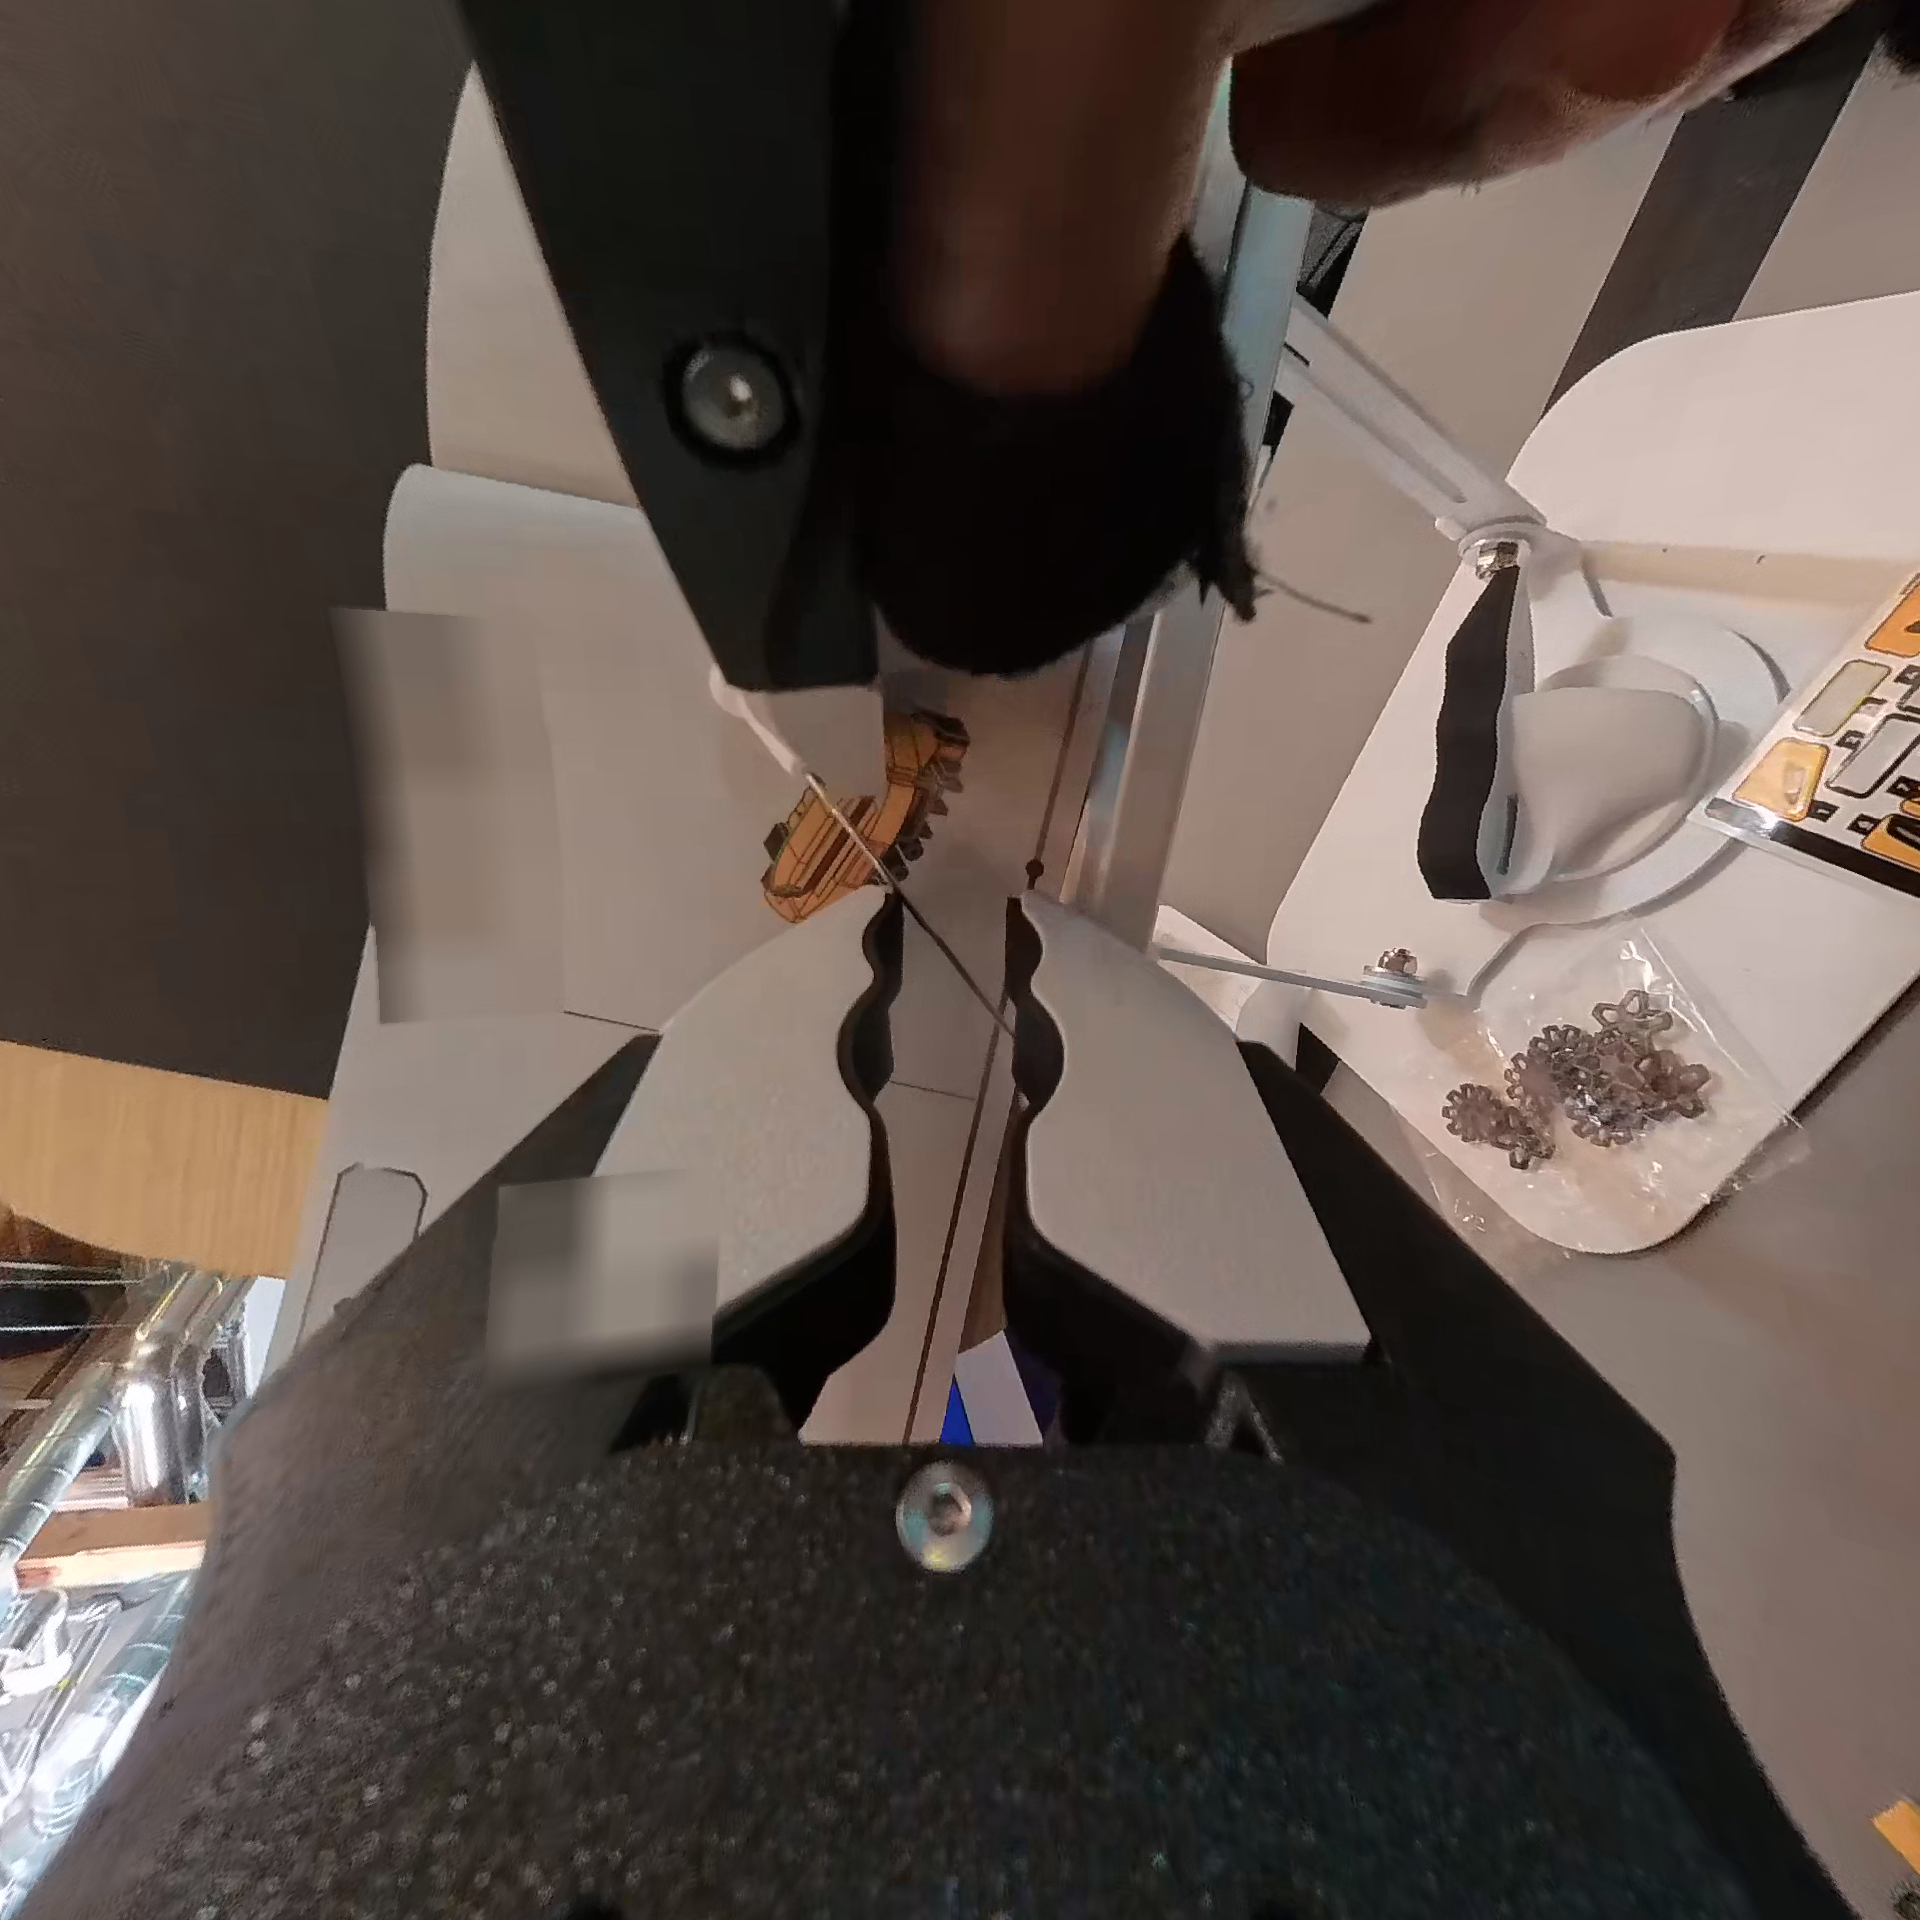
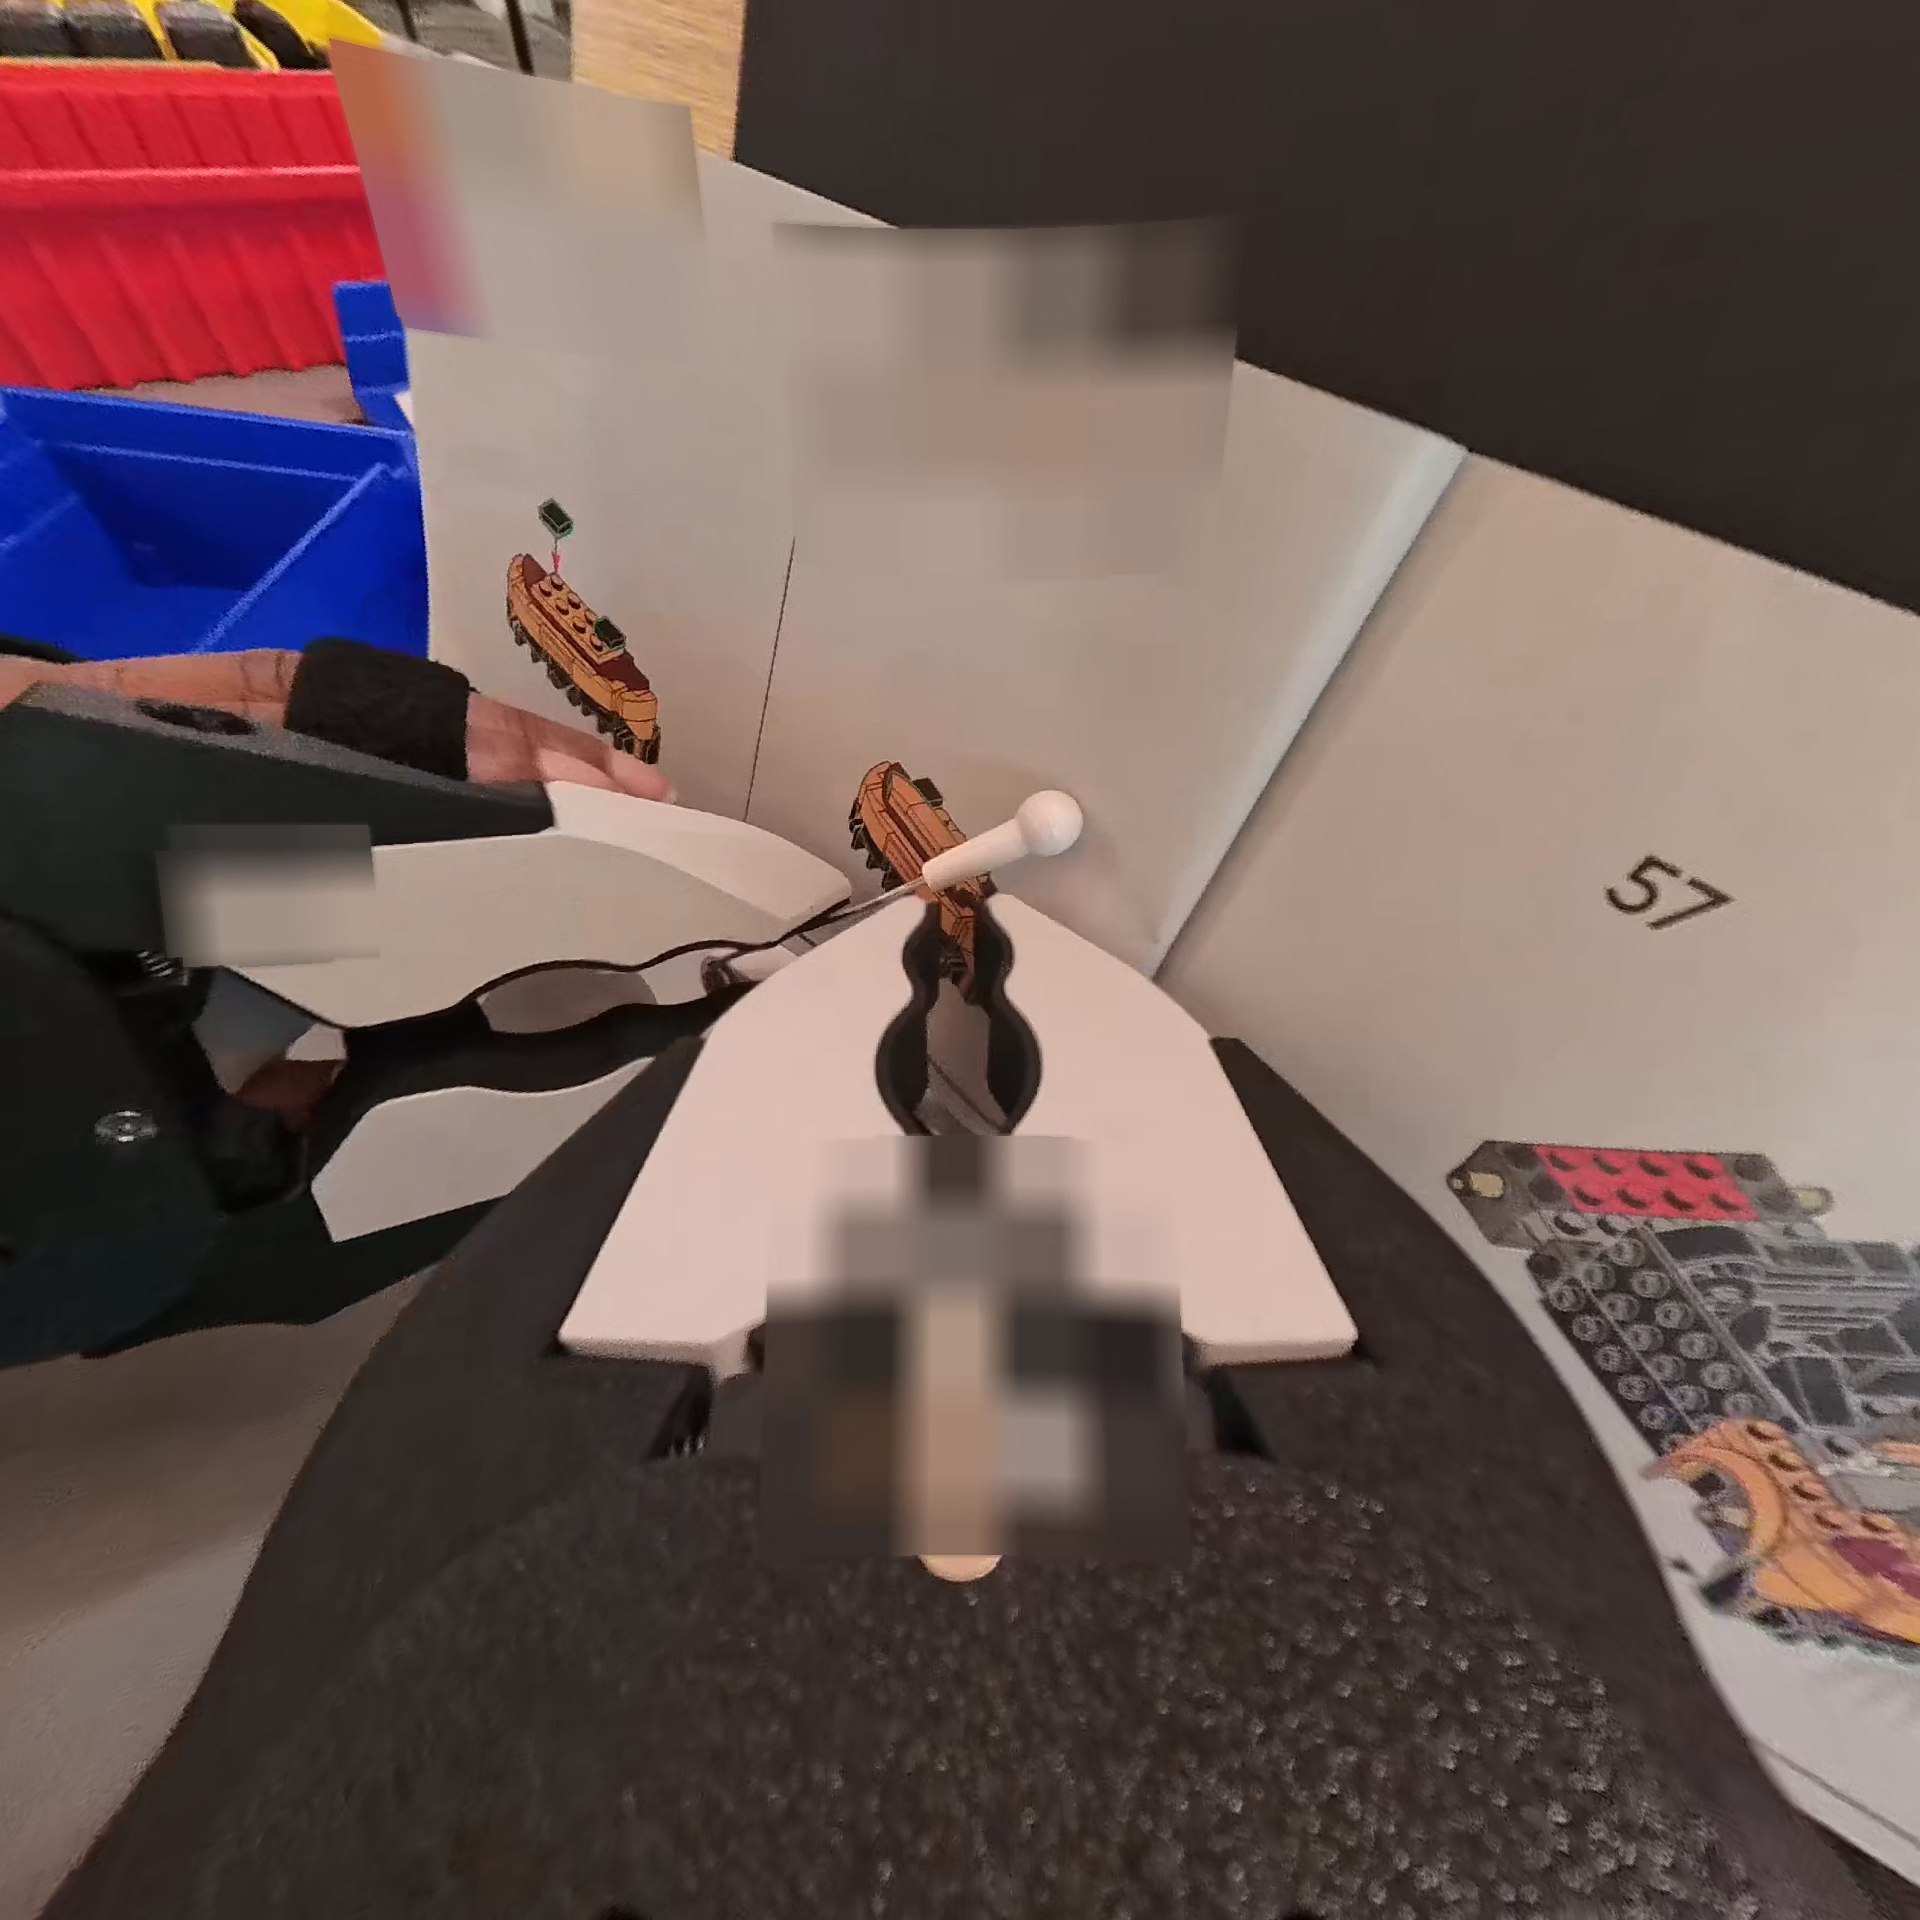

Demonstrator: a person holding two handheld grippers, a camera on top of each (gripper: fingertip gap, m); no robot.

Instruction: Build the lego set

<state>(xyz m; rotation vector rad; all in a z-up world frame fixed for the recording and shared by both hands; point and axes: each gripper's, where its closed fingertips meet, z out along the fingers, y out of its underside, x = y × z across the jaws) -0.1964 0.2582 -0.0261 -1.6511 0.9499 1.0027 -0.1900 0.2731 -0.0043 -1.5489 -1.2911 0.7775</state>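
The open instruction booklet [image 2: 1351, 790] stands behind both grippers and also shows in the left wrist view [image 1: 644, 852]. A thin pin tool with a white ball handle [image 2: 1047, 823] hangs in the air in front of a printed orange part [image 2: 902, 821]. Its metal shaft runs into the tips of my left gripper [image 2: 826, 925], slanting across the narrow gap between the pads [image 1: 954, 914]. My right gripper [image 2: 951, 914] is almost closed with nothing between its pads, and the handle passes just beyond its tips. In the left wrist view the right gripper's black body [image 1: 675, 312] and a gloved hand [image 1: 1039, 468] hide the ball.
Red [image 2: 166, 239] and blue [image 2: 197, 520] bins stand at the far left. A clear bag of grey gear-like pieces [image 1: 1579, 1091] and a sticker sheet [image 1: 1849, 748] lie on a white rounded board [image 1: 1714, 436] to the right. A black backdrop [image 2: 1455, 208] rises behind the booklet. The tips of both grippers are at nearly the same place.
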